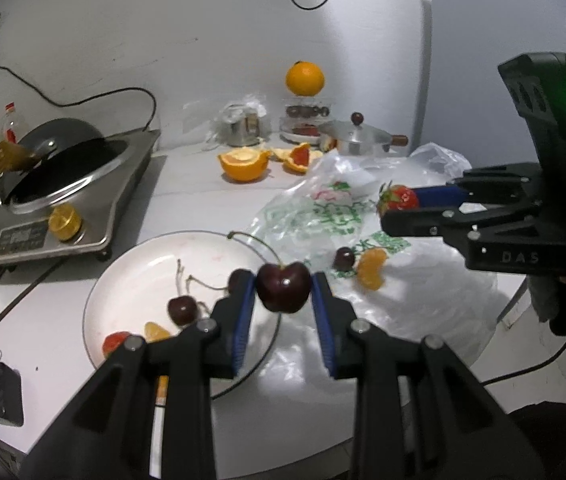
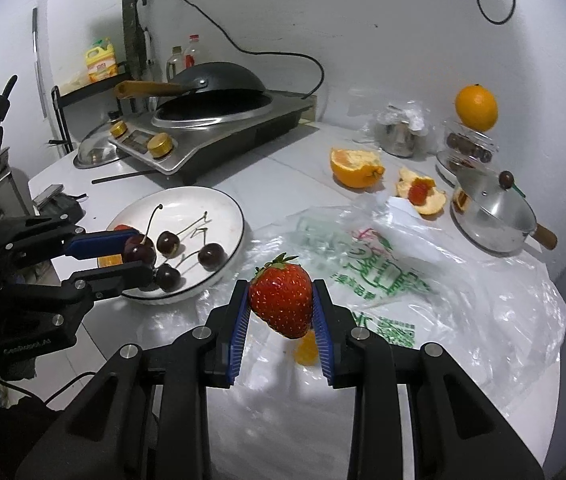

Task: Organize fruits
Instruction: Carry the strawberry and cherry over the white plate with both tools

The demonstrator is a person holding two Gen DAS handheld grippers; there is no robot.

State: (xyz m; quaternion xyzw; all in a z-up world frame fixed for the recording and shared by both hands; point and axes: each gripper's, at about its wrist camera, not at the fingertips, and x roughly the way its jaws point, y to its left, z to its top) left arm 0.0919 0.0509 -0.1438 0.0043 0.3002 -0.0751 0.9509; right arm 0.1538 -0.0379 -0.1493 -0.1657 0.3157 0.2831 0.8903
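Note:
My left gripper (image 1: pixel 283 292) is shut on a dark cherry (image 1: pixel 283 286) and holds it above the right rim of the white plate (image 1: pixel 131 276). In the right wrist view the same gripper (image 2: pixel 139 254) holds the cherry (image 2: pixel 139 251) over the plate (image 2: pixel 219 204). My right gripper (image 2: pixel 281 304) is shut on a red strawberry (image 2: pixel 281 300) above the plastic bag (image 2: pixel 383 264); it shows at the right in the left wrist view (image 1: pixel 397 204). The plate holds cherries (image 2: pixel 211 256), an orange segment (image 1: pixel 155 330) and a strawberry (image 1: pixel 115 340). A cherry (image 1: pixel 343 258) and an orange segment (image 1: pixel 371 268) lie on the bag.
An induction cooker with a wok (image 2: pixel 219 116) stands at the back left. A peeled orange half (image 2: pixel 355 168), peel (image 2: pixel 423 192), a small steel pot (image 2: pixel 491 208), a whole orange on a jar (image 2: pixel 476 108) and a wrapped tin (image 2: pixel 399 128) are at the back right.

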